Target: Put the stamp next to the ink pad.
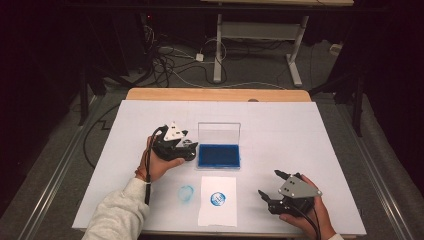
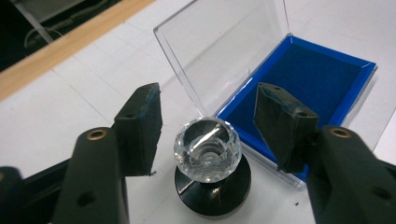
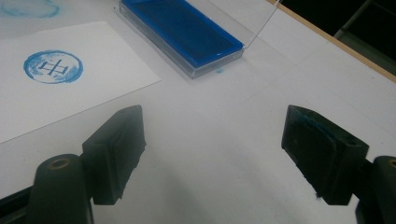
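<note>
The stamp (image 2: 208, 161), a faceted clear knob on a round black base, stands upright on the white table sheet (image 1: 300, 135) just beside the near-left corner of the blue ink pad (image 1: 218, 155), and in the left gripper view it sits between the 2 black jaws with a clear gap on either side, so the left gripper (image 1: 186, 145) stands open around it and presses on nothing. From the pad, the stamp lies at about 9 o'clock, close enough that a short hop would take it to the ink. The pad's clear lid (image 1: 219, 133) is tipped up at the far edge, toward 12 o'clock, probably to leave the blue felt free from the near side. At 6 o'clock from the pad lies the white paper (image 1: 217, 200) with 1 round blue print (image 1: 218, 198) on it; a fainter blue ring (image 1: 186, 193) marks the sheet at the paper's 9 o'clock. The right gripper (image 1: 272, 186) rests near the table's front edge at about 3 o'clock from the paper, jaws spread wide with nothing between them, seemingly parked out of the way; blue ink stains 1 of its pads (image 3: 312, 135).
</note>
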